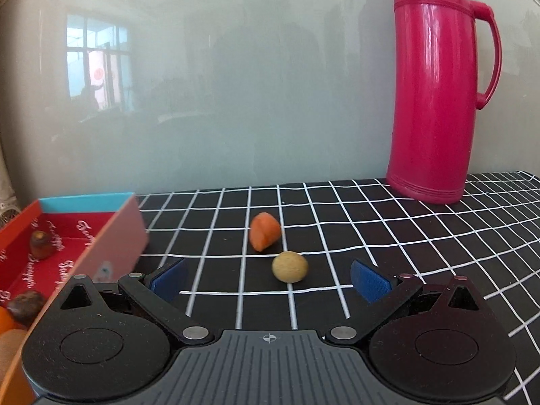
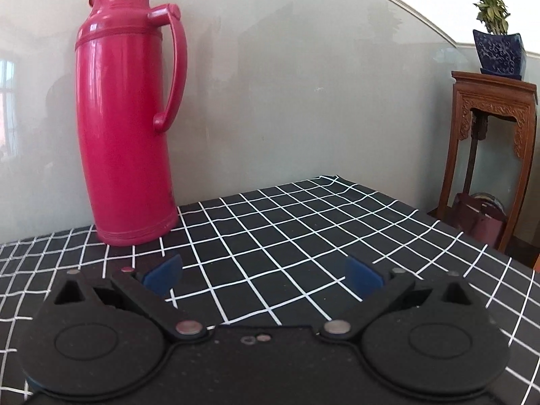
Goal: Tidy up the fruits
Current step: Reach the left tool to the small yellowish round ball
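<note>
My desk [image 1: 422, 233], under a black cloth with a white grid, fills the lower half of both views and runs up to a glossy pale wall whose dim reflections I cannot read beyond a window shape. The tall pink thermos [image 1: 435, 84] stands upright at the back of the desk against that wall; its lid is cut off at the top of my left view, while my right view shows it whole [image 2: 125, 118]. Off the desk's right end stands a carved wooden stand [image 2: 489, 141] carrying a blue pot with a small plant [image 2: 499, 50]; something dark red sits beneath it, too blurred to name.

At the left edge of my left view lies the red box [image 1: 111, 233], partly cut off and partly hidden behind my own gripper body. Inside it I make out two brown fruits, one near the back [image 1: 42, 244] and one nearer me [image 1: 25, 305], plus orange and tan shapes at the frame's edge that I cannot identify.

My left gripper [image 1: 268, 278] hovers with its blue fingers [image 1: 369, 280] spread wide apart, holding nothing. Between and just ahead of them a round yellowish fruit [image 1: 290, 266] rests on the cloth, and just behind it an orange fruit piece [image 1: 265, 236]; the two sit close, whether touching I cannot tell.

My right gripper [image 2: 263, 273] is likewise spread apart and empty over bare cloth.
</note>
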Available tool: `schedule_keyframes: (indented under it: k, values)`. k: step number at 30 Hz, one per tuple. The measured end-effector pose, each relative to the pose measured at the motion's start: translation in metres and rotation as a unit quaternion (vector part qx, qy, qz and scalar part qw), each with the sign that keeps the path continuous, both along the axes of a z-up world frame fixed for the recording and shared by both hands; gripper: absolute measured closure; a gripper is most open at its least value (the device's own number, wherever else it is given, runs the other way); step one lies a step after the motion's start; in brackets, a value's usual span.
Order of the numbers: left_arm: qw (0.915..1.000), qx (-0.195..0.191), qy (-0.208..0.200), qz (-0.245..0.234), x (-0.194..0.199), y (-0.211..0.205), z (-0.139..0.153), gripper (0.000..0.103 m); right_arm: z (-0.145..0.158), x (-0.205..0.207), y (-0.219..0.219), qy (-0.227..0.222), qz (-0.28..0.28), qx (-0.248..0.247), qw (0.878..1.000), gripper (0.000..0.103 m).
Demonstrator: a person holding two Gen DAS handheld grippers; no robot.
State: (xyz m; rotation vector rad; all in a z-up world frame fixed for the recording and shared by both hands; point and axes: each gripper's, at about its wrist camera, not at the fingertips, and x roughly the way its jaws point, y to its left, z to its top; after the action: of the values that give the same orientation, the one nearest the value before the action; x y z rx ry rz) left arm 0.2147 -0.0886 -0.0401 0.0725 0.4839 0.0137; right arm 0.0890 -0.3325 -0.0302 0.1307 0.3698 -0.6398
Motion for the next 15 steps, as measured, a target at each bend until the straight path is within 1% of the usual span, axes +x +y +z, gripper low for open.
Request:
schedule_keyframes:
  k: [2, 4, 7, 9, 11, 12, 13, 14, 15]
  values:
    - [0.9999, 0.003, 0.010, 0.002, 0.008, -0.006, -0.004, 0.017, 0.000, 0.004, 0.002, 0.000, 0.007, 0.001, 1.000, 0.000]
    - [0.9996, -0.009, 0.025, 0.003, 0.016, -0.007, -0.006, 0.020, 0.000, 0.007, 0.005, 0.002, 0.015, 0.003, 1.000, 0.000]
    - [0.9991, -0.024, 0.031, 0.014, 0.021, -0.004, -0.008, 0.020, -0.001, 0.017, 0.013, 0.009, 0.029, 0.001, 1.000, 0.000]
    - [0.9988, -0.031, 0.034, 0.017, 0.024, -0.002, -0.010, 0.022, -0.002, 0.023, 0.019, 0.011, 0.040, -0.001, 0.999, 0.000]
    - [0.9987, -0.029, 0.039, 0.015, 0.026, -0.002, -0.011, 0.032, -0.002, 0.026, 0.024, 0.012, 0.046, -0.004, 0.999, 0.000]
    - [0.9986, -0.026, 0.044, 0.014, 0.028, -0.003, -0.012, 0.034, -0.002, 0.027, 0.026, 0.013, 0.049, -0.006, 0.999, 0.000]
    - [0.9984, -0.023, 0.050, 0.011, 0.030, -0.005, -0.013, 0.039, -0.002, 0.028, 0.028, 0.013, 0.050, -0.007, 0.999, 0.000]
    - [0.9984, -0.020, 0.052, 0.011, 0.031, -0.007, -0.013, 0.042, -0.002, 0.027, 0.029, 0.012, 0.052, -0.006, 0.999, 0.000]
    - [0.9984, -0.016, 0.053, 0.011, 0.033, -0.009, -0.014, 0.042, -0.001, 0.027, 0.029, 0.010, 0.053, -0.004, 0.999, 0.000]
